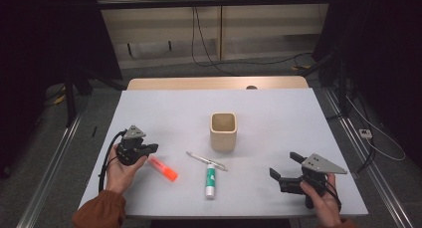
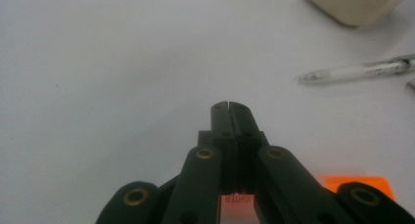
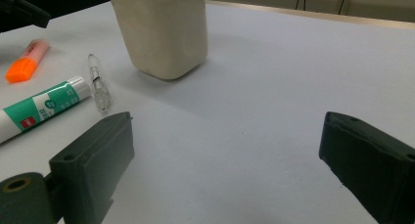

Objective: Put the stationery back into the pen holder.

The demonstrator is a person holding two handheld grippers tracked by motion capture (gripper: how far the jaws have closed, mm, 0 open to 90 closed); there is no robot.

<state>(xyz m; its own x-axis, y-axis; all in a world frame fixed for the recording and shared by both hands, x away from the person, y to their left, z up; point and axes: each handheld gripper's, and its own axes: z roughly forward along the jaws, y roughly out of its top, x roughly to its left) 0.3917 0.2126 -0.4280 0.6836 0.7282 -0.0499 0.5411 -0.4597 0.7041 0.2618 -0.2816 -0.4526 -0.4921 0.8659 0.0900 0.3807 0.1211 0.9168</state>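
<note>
Left hand point(image 1: 121, 171) enters from the bottom left edge in the high view, with a rust-coloured sleeve point(image 1: 99, 211) covering the forearm. It grips the body of the left gripper point(image 1: 152, 148) from below. The gripper points to the right and slightly away from the person. Its jaws are fully closed, tips pressed flat together, as seen in the left gripper view.

Right hand point(image 1: 322, 198) enters from the bottom right edge. It holds the right gripper point(image 1: 284, 164), which points left. Its jaws stand wide apart, with nothing between the pads.
</note>
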